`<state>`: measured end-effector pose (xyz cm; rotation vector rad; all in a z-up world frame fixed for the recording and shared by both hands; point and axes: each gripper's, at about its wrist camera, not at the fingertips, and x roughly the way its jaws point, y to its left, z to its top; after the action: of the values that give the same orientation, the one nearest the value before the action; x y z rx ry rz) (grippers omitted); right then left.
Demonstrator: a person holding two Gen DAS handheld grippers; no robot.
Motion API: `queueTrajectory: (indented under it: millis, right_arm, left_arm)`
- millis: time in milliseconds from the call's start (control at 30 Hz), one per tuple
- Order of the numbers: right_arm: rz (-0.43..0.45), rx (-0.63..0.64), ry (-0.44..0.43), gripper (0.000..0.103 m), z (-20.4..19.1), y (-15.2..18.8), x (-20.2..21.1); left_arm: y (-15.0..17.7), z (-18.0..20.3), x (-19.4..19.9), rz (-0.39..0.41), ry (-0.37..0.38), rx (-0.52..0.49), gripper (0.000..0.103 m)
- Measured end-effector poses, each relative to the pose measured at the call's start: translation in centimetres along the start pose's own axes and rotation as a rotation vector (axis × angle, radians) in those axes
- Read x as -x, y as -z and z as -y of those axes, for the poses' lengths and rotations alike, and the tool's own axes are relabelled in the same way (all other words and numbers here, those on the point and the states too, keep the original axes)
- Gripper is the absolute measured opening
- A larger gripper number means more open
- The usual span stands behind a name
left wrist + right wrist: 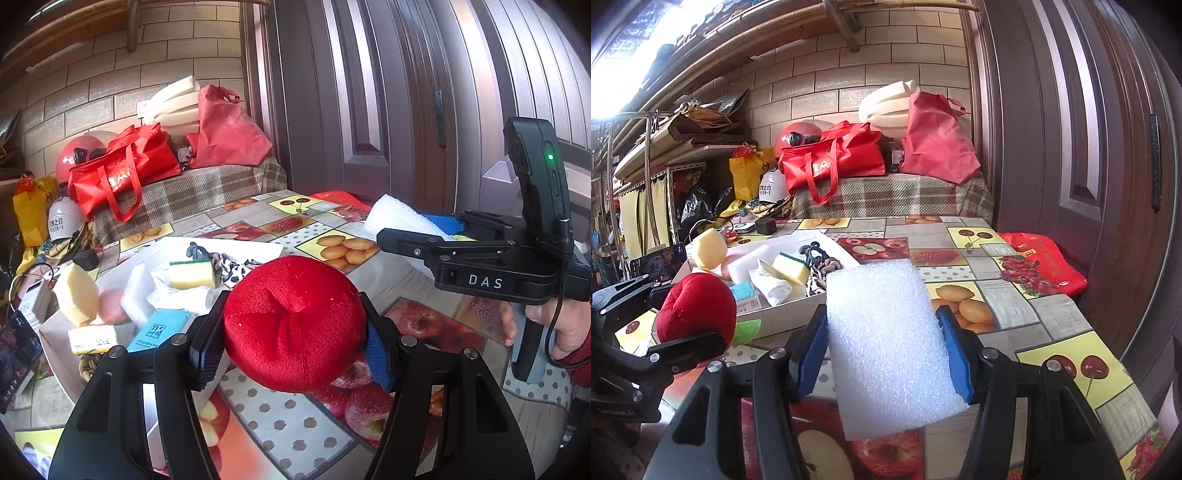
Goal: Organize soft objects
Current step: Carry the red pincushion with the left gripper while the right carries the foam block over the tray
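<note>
The red plush (295, 321) sat at the centre of the left wrist view, clamped between the fingers (207, 350) of the left gripper (291, 354) and held above the table (295, 424). In the right wrist view the same plush (698, 308) showed at the left edge, in front of the tray. The white foam pad (886, 347) filled the lower centre of the right wrist view, squeezed between the blue-padded fingers (955, 354) of the right gripper (882, 354); in the left wrist view that foam (399, 218) appeared at the right, gripped by the right gripper (417, 236), with a hand (565, 332) on its handle at the right edge. The white tray (783, 314) lay on the table left of centre, holding a yellow sponge (790, 269), a teal packet (744, 291), a white cloth (770, 282) and a patterned scrunchie (820, 264). A red bag (1041, 266) lay flat at the table's right edge. Behind, in the upper centre, red bags (831, 162) and cream foam (886, 107) rested on a plaid-covered surface (894, 195) against the brick wall (871, 66).
</note>
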<state>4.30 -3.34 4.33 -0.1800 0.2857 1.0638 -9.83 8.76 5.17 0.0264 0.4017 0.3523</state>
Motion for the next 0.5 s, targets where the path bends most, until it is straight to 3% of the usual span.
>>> queueTrajectory:
  millis: [500]
  right_arm:
    - [-0.012, 0.044, -0.099, 0.058, -4.1, -0.3, -1.2]
  left_arm:
    - [2.6, -7.3, 3.5, -0.020, -0.165, 0.125, 0.065]
